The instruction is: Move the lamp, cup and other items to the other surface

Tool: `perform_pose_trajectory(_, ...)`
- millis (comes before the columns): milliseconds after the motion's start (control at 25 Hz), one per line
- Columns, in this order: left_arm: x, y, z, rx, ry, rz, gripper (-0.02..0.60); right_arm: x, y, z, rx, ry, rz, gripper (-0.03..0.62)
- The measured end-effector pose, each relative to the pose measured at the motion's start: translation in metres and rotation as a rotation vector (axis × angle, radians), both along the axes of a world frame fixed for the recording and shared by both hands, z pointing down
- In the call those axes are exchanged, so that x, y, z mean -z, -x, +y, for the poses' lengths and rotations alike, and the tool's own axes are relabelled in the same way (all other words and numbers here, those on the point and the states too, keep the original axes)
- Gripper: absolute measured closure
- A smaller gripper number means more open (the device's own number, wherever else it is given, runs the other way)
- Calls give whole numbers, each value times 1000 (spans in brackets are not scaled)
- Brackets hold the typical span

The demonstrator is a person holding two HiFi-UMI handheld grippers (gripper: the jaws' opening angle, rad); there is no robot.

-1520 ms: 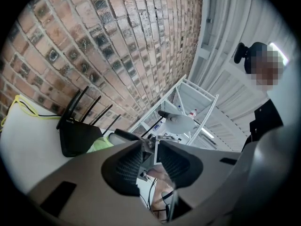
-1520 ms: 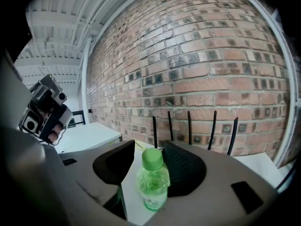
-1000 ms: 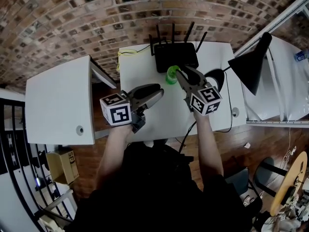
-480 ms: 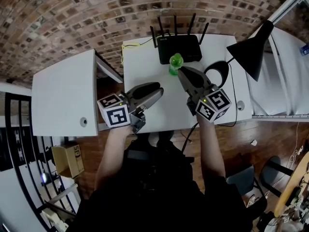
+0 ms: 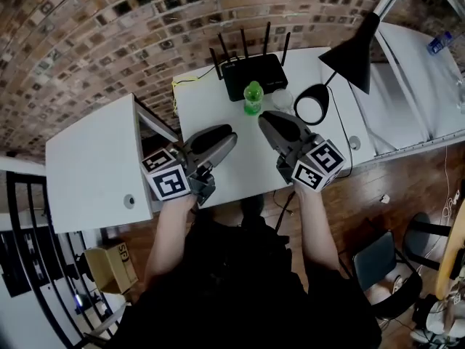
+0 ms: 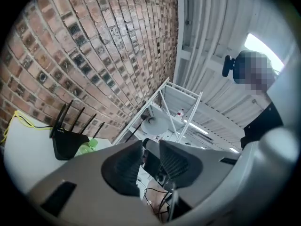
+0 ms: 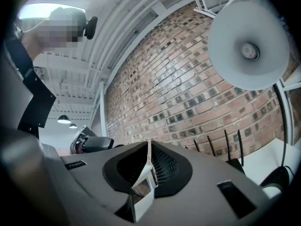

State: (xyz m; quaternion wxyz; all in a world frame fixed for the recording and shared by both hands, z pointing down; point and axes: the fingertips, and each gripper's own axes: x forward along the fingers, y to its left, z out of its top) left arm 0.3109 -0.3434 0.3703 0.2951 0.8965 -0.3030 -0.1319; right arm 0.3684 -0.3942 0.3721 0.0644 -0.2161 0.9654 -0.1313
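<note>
black lamp (image 5: 354, 51) at right end of white table (image 5: 211, 100), base beside clear cup (image 5: 282, 99). green bottle (image 5: 252, 97) just before black router (image 5: 253, 75). right gripper (image 5: 265, 118) near bottle, jaws just closed together, empty. left gripper (image 5: 228, 135) slightly parted, empty. second white surface (image 5: 94, 166) at left.

The near half of the table (image 5: 240, 147) is bare. At its far edge the router (image 5: 251, 75), green bottle (image 5: 252, 97) and lamp (image 5: 352, 53) crowd together. A dark gap (image 5: 161, 115) separates the left surface (image 5: 91, 166).
</note>
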Motion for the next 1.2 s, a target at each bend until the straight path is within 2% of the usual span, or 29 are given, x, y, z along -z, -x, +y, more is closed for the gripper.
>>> perform_pose_trajectory(160,7,14,22,-106,-15,16,431,12,16,31,-25,7,-36,537)
perform_pose_trajectory(400,13,61,64,-246,-21,33,431,17,54,83,-161,26,-49,545)
perform_pose_trajectory(520,16,84,95,-322,-36,53,431,20,85,124,-168,48,-55,545)
perform_pose_trajectory(600,18,94,115,-387,-40,69,431,23,102,149,-156,84,-98,545)
perform_pose_trajectory(760,21,96,155,-517,-25,80,431,30,110,196,-143,170,-250,545)
perform_pose_trajectory(840,30,97,172,-568,-31,75,431,36,111,214,-160,194,-292,545)
perform_pose_trajectory(1000,56,89,194,-671,-54,88,431,61,106,240,-224,189,-325,545)
perform_pose_trajectory(1200,68,78,218,-743,-40,107,431,82,102,270,-268,157,-339,545)
